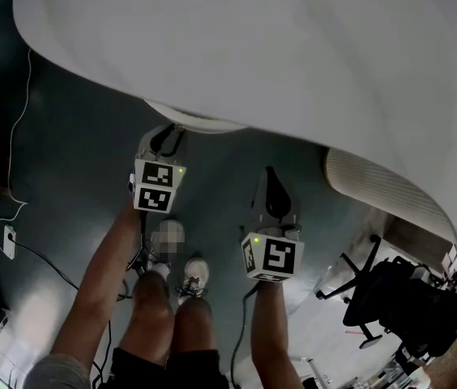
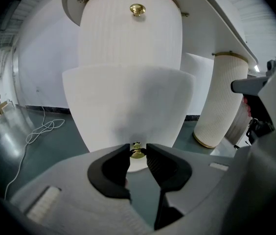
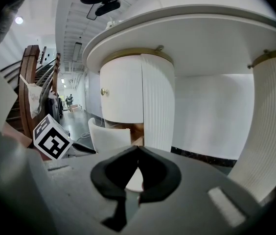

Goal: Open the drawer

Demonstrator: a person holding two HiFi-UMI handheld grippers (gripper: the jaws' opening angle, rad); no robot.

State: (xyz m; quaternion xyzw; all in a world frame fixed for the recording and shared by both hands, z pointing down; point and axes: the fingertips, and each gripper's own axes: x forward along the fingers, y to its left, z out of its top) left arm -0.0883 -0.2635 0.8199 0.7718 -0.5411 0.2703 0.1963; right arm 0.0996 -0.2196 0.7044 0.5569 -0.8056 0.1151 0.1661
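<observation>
Brass, small and round, is all that joins you to the drawer, and that is the weak point. The knob sits at the very tips of the jaws, so a pull that drifts sideways or tips upward could let the pads slide off its rounded face, and you would lose the drawer. A skewed pull could also jam the curved white front against the fluted pedestal it comes out of. The drawer already stands well forward of that pedestal, so I judge that too long a pull could bring it right off its runners. Draw straight along the line the drawer travels.

Your left gripper has its jaws nearly closed, with only the width of the knob between them, and both black pads press on its sides. Nothing else is in that grip. The second brass knob, higher on the pedestal, is untouched.

Your right gripper has its jaw tips together and holds nothing. It hangs beside the left one under the white tabletop, clear of the drawer, which shows pulled out low on the pedestal in the right gripper view.
</observation>
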